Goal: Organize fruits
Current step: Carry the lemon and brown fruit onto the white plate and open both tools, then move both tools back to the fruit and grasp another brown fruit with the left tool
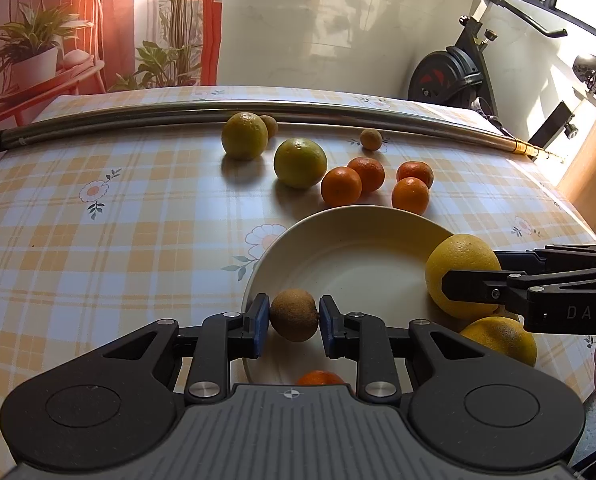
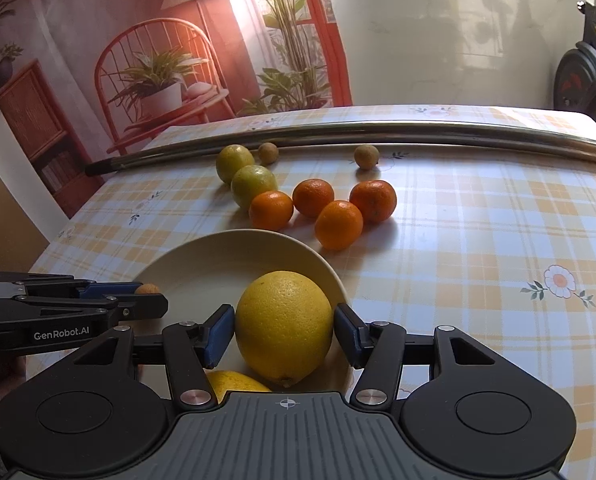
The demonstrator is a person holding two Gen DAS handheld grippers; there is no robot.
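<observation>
Two round, rough-skinned fruits [image 1: 294, 315] [image 2: 284, 326], gripped.

Left wrist view sits low and close over the cream plate [image 1: 298, 236], facing the steel rail [image 1: 234, 110] at 12 o'clock, right gripper [image 1: 473, 276] entering at 3 o'clock. Right wrist view looks the same way from further right, left gripper [image 2: 146, 298] at 9 o'clock. Both share plate [image 2: 202, 252], rail [image 2: 377, 130], four tangerines [image 1: 341, 186] [image 2: 338, 224].
</observation>
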